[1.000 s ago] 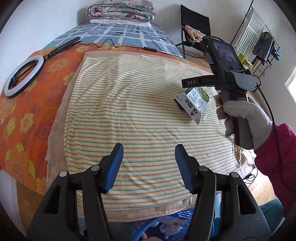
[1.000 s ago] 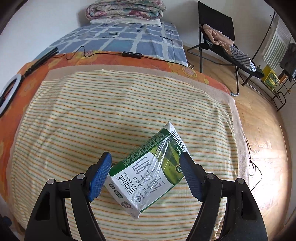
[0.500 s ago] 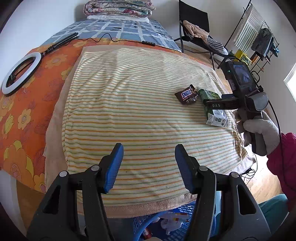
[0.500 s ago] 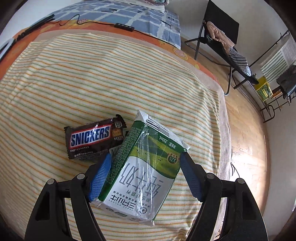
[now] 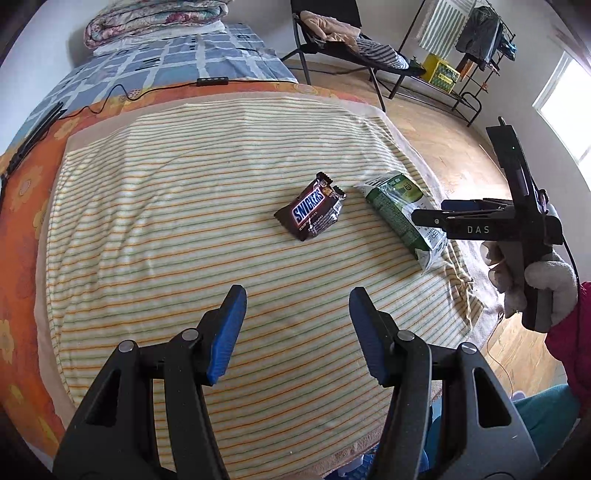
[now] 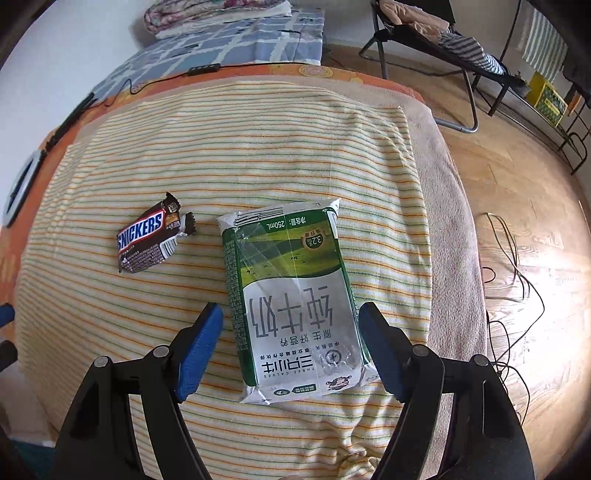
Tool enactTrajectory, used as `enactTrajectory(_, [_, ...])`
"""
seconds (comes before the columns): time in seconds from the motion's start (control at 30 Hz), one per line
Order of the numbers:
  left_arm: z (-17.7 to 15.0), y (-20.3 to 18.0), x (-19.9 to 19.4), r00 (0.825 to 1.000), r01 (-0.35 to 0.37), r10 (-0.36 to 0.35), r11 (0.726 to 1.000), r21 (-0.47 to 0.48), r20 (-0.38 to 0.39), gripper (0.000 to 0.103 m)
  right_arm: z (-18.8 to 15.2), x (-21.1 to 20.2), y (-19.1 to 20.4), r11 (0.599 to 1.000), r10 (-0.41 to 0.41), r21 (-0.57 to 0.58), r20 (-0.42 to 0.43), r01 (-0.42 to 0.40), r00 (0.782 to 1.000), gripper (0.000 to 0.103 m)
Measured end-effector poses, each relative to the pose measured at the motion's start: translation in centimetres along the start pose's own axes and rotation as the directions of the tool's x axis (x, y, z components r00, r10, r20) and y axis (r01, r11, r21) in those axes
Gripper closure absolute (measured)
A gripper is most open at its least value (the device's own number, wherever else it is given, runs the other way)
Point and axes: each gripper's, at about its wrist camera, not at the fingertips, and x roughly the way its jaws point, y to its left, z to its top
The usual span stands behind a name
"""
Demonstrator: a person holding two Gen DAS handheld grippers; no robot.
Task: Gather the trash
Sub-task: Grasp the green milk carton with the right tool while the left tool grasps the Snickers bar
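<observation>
A green and white milk carton (image 6: 291,295) lies flat on the striped towel (image 6: 258,147), with a brown Snickers wrapper (image 6: 147,238) to its left. My right gripper (image 6: 291,347) is open; its blue fingers stand on either side of the carton's near end without touching it. In the left wrist view the carton (image 5: 399,214) lies at the towel's right edge, the wrapper (image 5: 312,212) in the middle. My left gripper (image 5: 295,332) is open and empty, nearer than both. The right gripper (image 5: 430,221) shows from the side over the carton.
The towel covers a bed with an orange flowered sheet (image 5: 22,206). A ring light (image 6: 20,188) and cables lie at its far left. A folding chair (image 5: 332,33) and a drying rack (image 5: 472,48) stand on the wooden floor (image 6: 517,184) to the right.
The right gripper carried the milk carton to the right, set it down on the towel beside the Snickers wrapper and opened. The left gripper turned to the right and stayed open.
</observation>
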Motion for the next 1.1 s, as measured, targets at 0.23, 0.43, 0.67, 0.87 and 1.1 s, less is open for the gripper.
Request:
enactTrajectory(0.23, [4.9, -1.6, 6.1, 0.998, -0.017, 0.023, 0.995, 0.097, -0.063, 0.043, 0.2, 1.4, -1.0, 0.997, 0.069, -0.026, -0.048, -0.070, 0.996, 0.023])
enactTrajectory(0.43, [6.9, -2.7, 9.9, 0.990, -0.057, 0.081, 0.979, 0.194, -0.116, 0.043, 0.5, 2.6, -0.7, 0.995, 0.061, -0.074, -0.064, -0.066, 0.996, 0.023])
enactTrajectory(0.67, [7.5, -2.5, 13.2, 0.979, -0.085, 0.120, 0.975, 0.207, -0.162, 0.043, 1.2, 4.0, -0.4, 0.996, 0.065, -0.062, -0.085, -0.070, 0.994, 0.021])
enactTrajectory(0.87, [7.3, -2.3, 13.1, 0.983, -0.087, 0.118, 0.974, 0.210, -0.138, 0.058, 1.3, 4.4, 0.9, 0.996, 0.029, -0.087, -0.086, -0.037, 0.996, 0.021])
enactTrajectory(1.1, [6.9, -1.9, 11.6, 0.990, -0.078, 0.096, 0.984, 0.160, -0.106, 0.072, 0.9, 4.0, -0.1, 0.996, 0.084, -0.025, -0.073, -0.086, 0.994, 0.021])
